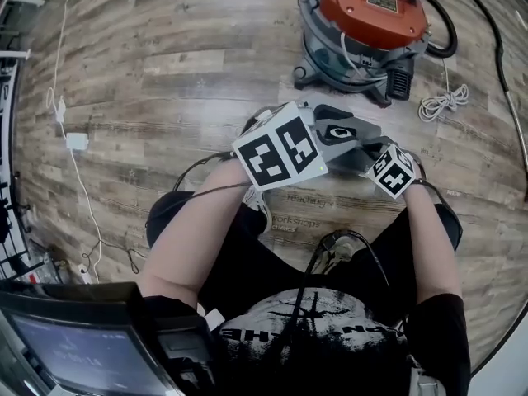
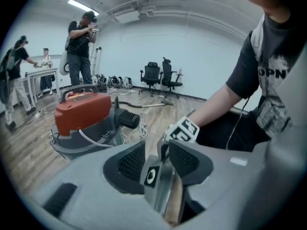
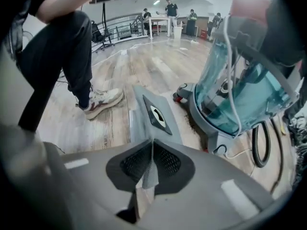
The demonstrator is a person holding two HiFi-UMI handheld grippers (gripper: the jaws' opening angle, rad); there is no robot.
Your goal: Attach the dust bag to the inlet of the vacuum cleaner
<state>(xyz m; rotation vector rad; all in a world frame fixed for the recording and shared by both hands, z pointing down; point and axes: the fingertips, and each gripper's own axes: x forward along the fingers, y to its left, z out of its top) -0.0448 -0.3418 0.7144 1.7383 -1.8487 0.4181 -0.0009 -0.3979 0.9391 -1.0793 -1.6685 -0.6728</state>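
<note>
The vacuum cleaner (image 1: 367,23), with an orange lid and a clear blue-grey drum, stands on the wood floor ahead of me. A black ribbed port (image 2: 128,119) sticks out of its side. I hold the grey dust bag (image 1: 356,143) above my lap; its black collar (image 1: 337,132) has a white-rimmed hole. My left gripper (image 1: 328,130) is open, its jaws apart, with the bag's edge (image 2: 160,186) standing between them. My right gripper (image 3: 152,159) is shut on a thin edge of the bag (image 3: 153,111), and the collar (image 3: 157,115) lies just beyond its tips.
A coiled white cord (image 1: 443,101) and a black hose (image 1: 450,35) lie beside the vacuum. A white cable with an adapter (image 1: 76,141) runs along the floor at the left. A screen (image 1: 74,345) sits at my lower left. People (image 2: 79,47) and office chairs (image 2: 160,75) stand further back.
</note>
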